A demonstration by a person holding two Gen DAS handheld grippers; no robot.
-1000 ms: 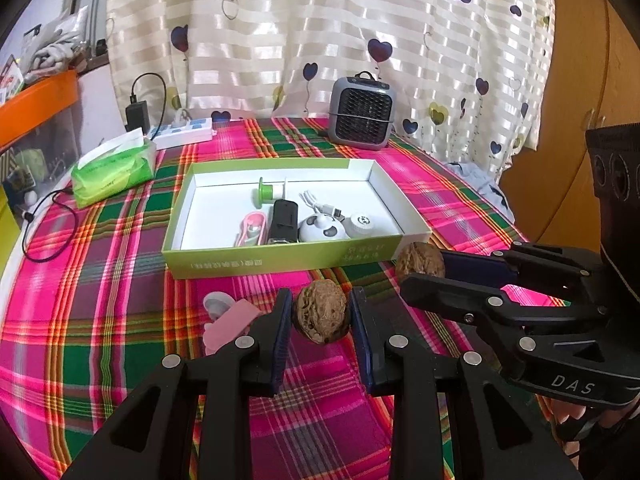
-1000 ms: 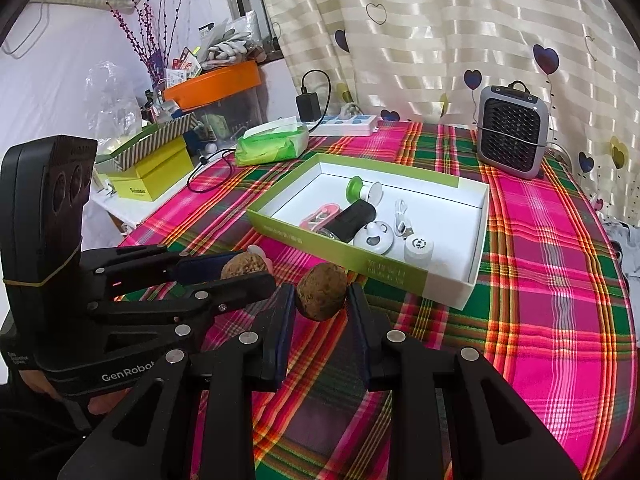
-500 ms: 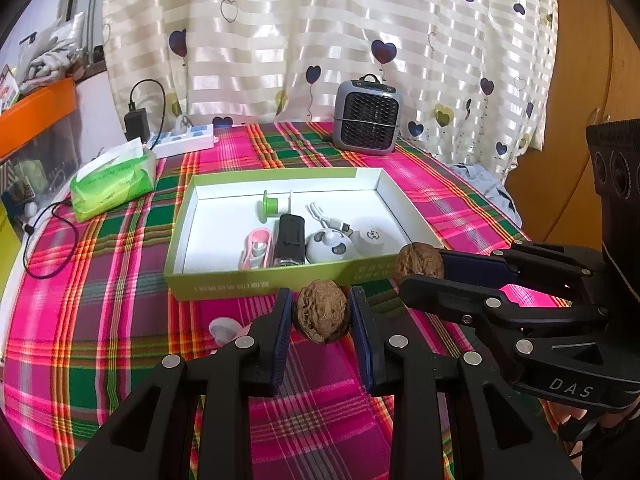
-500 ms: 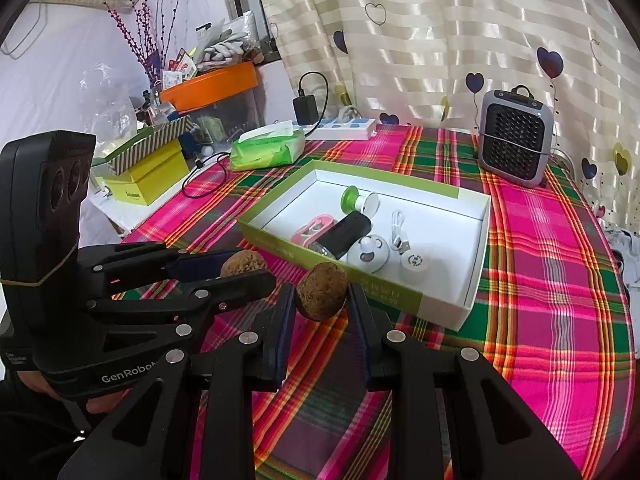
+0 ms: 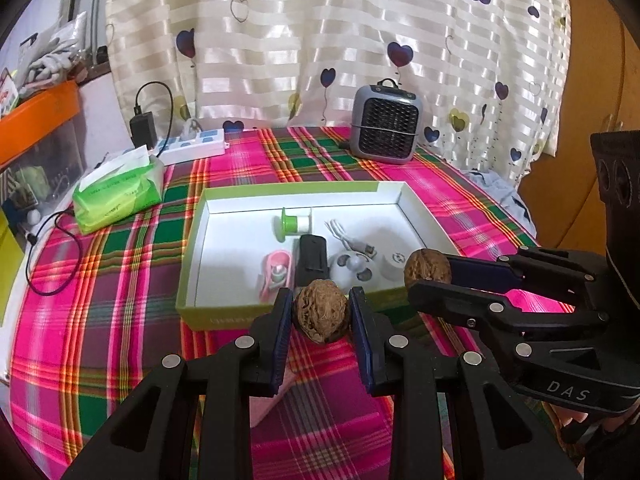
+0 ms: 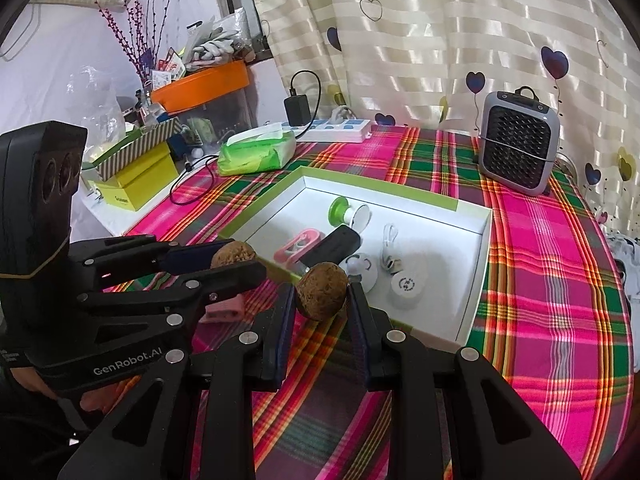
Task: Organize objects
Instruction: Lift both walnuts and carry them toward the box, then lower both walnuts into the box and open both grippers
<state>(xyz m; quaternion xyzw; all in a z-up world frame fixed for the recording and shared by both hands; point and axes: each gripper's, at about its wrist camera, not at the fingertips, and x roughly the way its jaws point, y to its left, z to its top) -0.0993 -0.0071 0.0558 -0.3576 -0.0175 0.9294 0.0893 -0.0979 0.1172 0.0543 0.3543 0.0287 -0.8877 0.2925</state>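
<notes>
Walnuts, one in each gripper, have drawn closer to the green-rimmed box (image 5: 224, 316) at frame centre over the last second, so dropping them in looks next. Left gripper (image 5: 320, 314) is clamped on its walnut (image 5: 320, 311); right gripper (image 6: 320, 298) on the other walnut (image 6: 321, 291), partly closed.

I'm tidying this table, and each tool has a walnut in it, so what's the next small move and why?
Probably carry both a little farther forward, over the near wall of the green box. The left tool and the right tool each pinch a walnut just short of that rim, and the other small items already lie inside.
</notes>
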